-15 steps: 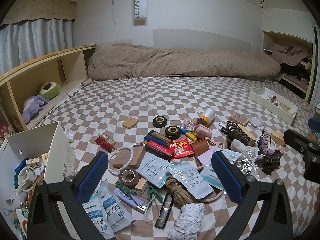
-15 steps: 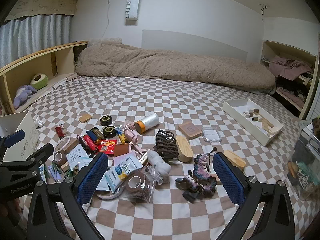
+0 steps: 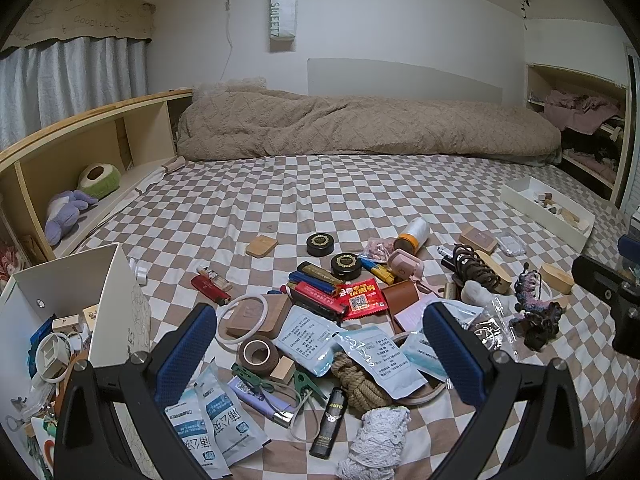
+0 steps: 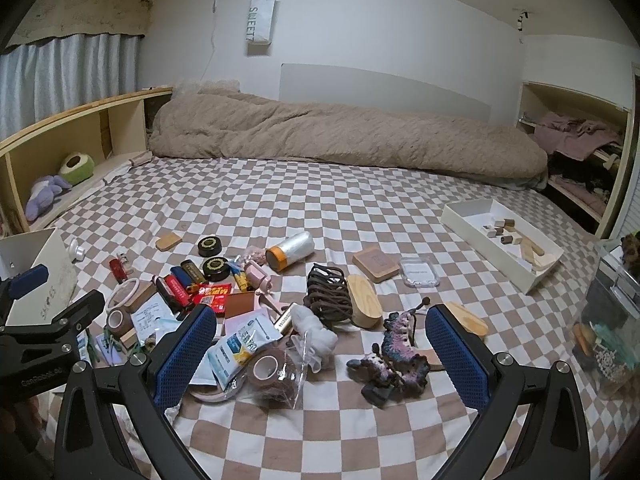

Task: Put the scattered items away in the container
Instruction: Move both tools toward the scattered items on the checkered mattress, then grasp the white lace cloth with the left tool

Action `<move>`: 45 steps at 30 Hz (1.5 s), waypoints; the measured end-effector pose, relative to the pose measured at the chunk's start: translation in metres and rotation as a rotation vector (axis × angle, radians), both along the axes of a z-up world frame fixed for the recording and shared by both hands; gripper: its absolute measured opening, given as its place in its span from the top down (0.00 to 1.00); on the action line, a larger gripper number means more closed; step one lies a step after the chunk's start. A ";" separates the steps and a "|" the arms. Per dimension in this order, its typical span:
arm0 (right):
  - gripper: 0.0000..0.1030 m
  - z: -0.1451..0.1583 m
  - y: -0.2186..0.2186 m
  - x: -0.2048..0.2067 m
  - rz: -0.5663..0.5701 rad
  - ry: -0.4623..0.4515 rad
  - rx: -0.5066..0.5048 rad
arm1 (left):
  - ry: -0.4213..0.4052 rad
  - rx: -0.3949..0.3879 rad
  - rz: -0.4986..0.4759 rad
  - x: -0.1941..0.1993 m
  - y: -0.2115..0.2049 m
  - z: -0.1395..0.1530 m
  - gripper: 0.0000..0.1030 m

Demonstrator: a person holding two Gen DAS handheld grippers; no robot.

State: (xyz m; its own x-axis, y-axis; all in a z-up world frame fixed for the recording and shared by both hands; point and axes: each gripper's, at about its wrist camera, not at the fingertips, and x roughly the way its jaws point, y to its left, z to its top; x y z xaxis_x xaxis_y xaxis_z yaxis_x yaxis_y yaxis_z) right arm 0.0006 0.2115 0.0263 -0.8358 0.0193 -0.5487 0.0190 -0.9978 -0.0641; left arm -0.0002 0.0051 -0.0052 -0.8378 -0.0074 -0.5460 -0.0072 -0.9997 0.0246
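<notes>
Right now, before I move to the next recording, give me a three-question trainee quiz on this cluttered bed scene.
1. True or false: both the left gripper and the right gripper have their fingers wide apart with nothing held.
2. Which lies nearest the right gripper's fingers? A) orange-capped roll B) purple crocheted toy C) red lighter
3. Fill in: the white box at the left already holds ____.

Key: 1 true; 2 B; 3 several small items
</notes>
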 end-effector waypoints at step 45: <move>0.00 -0.035 0.017 -0.015 -0.003 0.028 -0.143 | -0.316 0.011 -0.242 0.014 0.034 -0.098 0.00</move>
State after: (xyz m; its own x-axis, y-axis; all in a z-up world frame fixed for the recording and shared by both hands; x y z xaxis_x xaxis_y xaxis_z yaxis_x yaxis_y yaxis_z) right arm -0.0144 0.2281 -0.0088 -0.8509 -0.0546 -0.5225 0.0158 -0.9968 0.0784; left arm 0.0137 0.0390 -0.1028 -0.6057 0.1768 -0.7758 -0.2479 -0.9684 -0.0272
